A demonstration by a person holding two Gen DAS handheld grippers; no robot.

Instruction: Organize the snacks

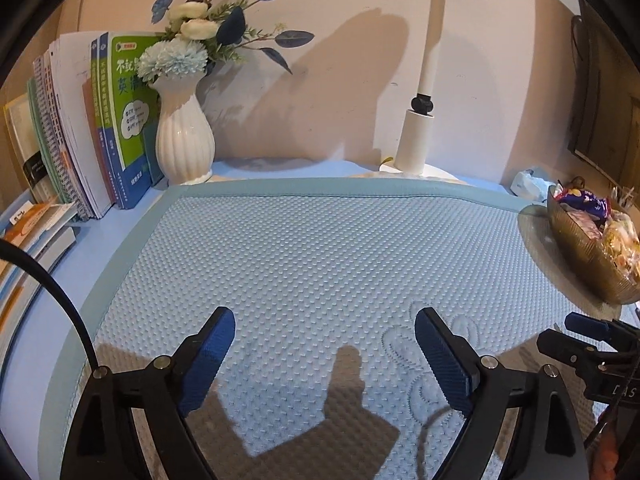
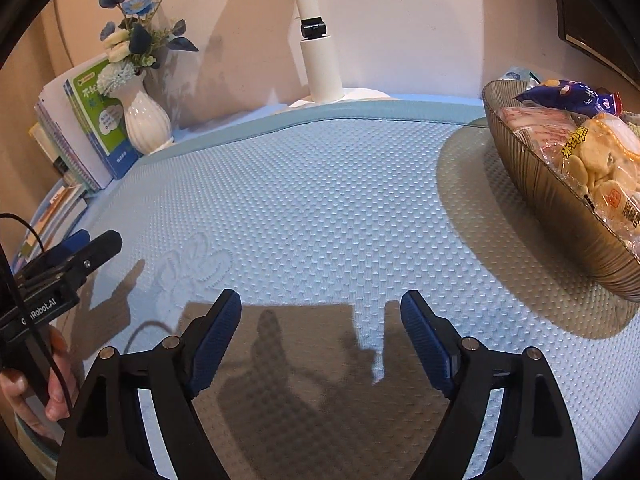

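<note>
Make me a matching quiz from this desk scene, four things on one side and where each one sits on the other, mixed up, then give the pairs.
Things:
1. Vase
2. Snack bowl
3. Lamp
4. Books

Places:
A. On the mat's right side
B. Back middle, against the wall
C. Far left, standing behind the vase
D. Back left, holding blue and white flowers

Pairs: 1-D, 2-A, 3-B, 4-C

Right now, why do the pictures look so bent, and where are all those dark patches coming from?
Left wrist view: the fisheye lens curves the mat's border and blacks out the corners; the open left claw casts a hard shadow on the mat. Right wrist view: same bending; the snack bowl throws a round shadow, the open right claw a blocky one; the vase shows small glints.
</note>
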